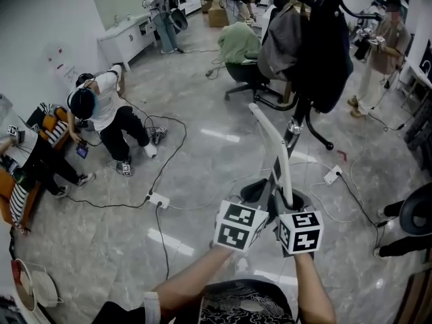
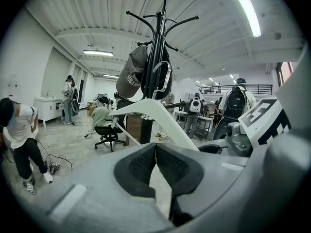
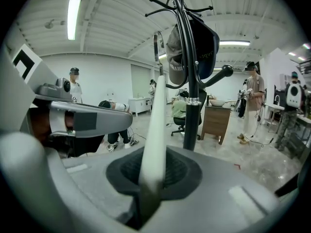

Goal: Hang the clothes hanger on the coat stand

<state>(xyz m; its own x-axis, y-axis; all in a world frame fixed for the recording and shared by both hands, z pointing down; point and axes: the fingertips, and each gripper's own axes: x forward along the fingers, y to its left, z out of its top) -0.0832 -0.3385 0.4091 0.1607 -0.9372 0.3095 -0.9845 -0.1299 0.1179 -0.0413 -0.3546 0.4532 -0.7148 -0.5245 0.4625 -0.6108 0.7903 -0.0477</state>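
Note:
My right gripper [image 3: 154, 171] is shut on one arm of a white clothes hanger [image 3: 156, 115]. The hanger [image 1: 277, 147] rises from my right gripper [image 1: 289, 211] toward the black coat stand [image 1: 297, 123]. Its metal hook [image 2: 165, 76] is close beside the stand's pole [image 2: 154, 47], below the upper pegs; I cannot tell whether they touch. A dark cap [image 3: 194, 47] and jackets [image 1: 304, 39] hang on the stand. My left gripper [image 2: 155, 147] is shut with nothing in it, just left of the right one [image 1: 251, 211].
The stand's round base [image 1: 266, 191] sits on the floor right ahead. Cables and power strips [image 1: 158, 200] trail across the floor. A person crouches at left [image 1: 108, 117], another sits in an office chair [image 1: 243, 52], and one stands at right [image 1: 381, 52].

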